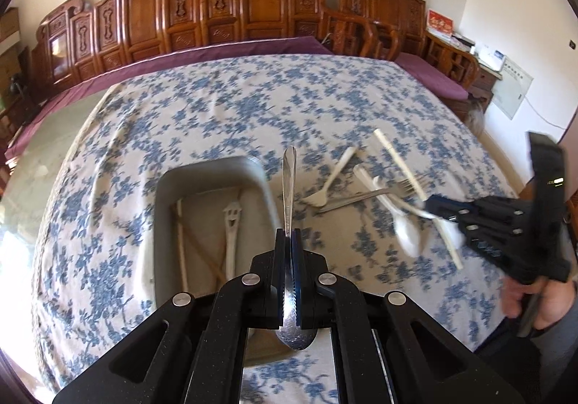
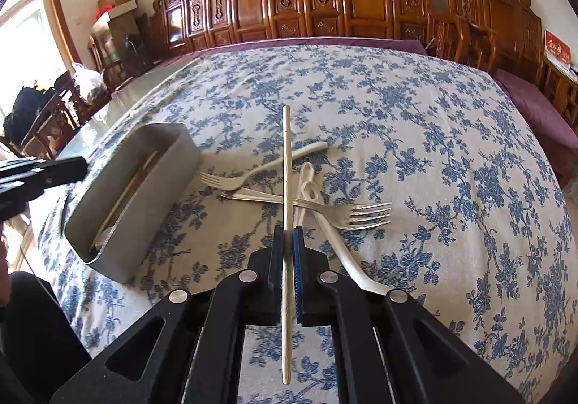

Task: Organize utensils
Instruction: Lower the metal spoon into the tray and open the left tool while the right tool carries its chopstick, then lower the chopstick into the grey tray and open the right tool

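While both hands work the same sorting job, the left gripper (image 1: pixel 288 241) pinches a metal spoon (image 1: pixel 289 187) by its neck, bowl toward the camera and handle pointing away, held above the right rim of the grey bin (image 1: pixel 202 169), apparently so it can be dropped in lengthwise. Inside the bin already lie chopsticks (image 1: pixel 182 241) and a pale utensil with a smiling face (image 1: pixel 231 223), so the sorting looks partly done.

The right gripper (image 2: pixel 288 234) is pressed together on a single chopstick (image 2: pixel 286 169), gripped near its middle and lifted clear of the pile, likely to keep it from dragging the others along. Below it on the desk (image 2: pixel 433 151), with its blue floral cloth, remain a white fork (image 2: pixel 253 173), a metal fork (image 2: pixel 343 214) lying across another metal handle, and a white looped utensil (image 2: pixel 325 223), all overlapping just right of the bin.

Open cloth stretches wide beyond and to the right of the pile, leaving free room to swing. The tighter spot is the bin itself: narrow and walled, with the left gripper over it, so the two tools would probably need to take turns there.
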`<state>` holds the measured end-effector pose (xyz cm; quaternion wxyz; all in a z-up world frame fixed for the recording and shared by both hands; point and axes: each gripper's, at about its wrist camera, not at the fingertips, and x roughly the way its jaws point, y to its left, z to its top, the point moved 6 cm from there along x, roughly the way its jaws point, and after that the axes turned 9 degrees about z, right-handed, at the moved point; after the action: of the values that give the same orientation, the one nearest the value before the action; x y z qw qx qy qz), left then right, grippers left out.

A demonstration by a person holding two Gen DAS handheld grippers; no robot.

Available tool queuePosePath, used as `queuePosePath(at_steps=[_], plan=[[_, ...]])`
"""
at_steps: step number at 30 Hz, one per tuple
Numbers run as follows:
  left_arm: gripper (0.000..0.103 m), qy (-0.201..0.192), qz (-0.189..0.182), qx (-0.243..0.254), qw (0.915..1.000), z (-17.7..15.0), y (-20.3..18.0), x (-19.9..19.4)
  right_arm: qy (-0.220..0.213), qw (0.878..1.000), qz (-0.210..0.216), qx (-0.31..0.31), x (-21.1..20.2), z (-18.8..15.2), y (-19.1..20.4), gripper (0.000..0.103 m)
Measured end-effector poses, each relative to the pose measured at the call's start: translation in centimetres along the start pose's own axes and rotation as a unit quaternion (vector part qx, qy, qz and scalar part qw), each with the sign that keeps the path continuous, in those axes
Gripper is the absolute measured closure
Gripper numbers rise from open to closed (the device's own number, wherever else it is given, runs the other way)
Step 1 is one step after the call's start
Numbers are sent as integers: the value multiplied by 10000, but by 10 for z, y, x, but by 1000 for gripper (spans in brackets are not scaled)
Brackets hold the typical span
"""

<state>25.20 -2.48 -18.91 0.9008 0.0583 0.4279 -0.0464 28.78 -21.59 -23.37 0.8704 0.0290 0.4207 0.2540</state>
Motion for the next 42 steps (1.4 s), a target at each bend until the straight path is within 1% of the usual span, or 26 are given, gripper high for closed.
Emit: queuePosePath(at_steps=[5, 9, 18, 26, 34, 37, 42], plan=[[101, 228, 275, -62, 9993, -16, 22, 28, -48, 9999, 96, -44, -3, 2, 9, 97], [101, 373, 364, -187, 9985, -26, 37, 45, -25, 9999, 109, -70, -1, 2, 12, 97], [101, 296, 434, -279, 9982, -30, 52, 52, 54, 9998, 129, -131, 9, 2, 22, 97], [101, 429, 299, -470, 9975, -35, 55, 59, 151, 9994, 197, -253, 20, 0, 41, 97], [101, 545, 228, -390, 9975, -38, 52, 63, 174, 9988, 337, -316, 31, 2, 62, 97], [101, 494, 222, -382, 9978, -36, 53, 61, 177, 9986, 366, -329, 32, 3, 69, 97], [101, 385, 190, -361, 9984, -31, 54, 53, 66, 9986, 417, -311, 23, 7, 79, 97]])
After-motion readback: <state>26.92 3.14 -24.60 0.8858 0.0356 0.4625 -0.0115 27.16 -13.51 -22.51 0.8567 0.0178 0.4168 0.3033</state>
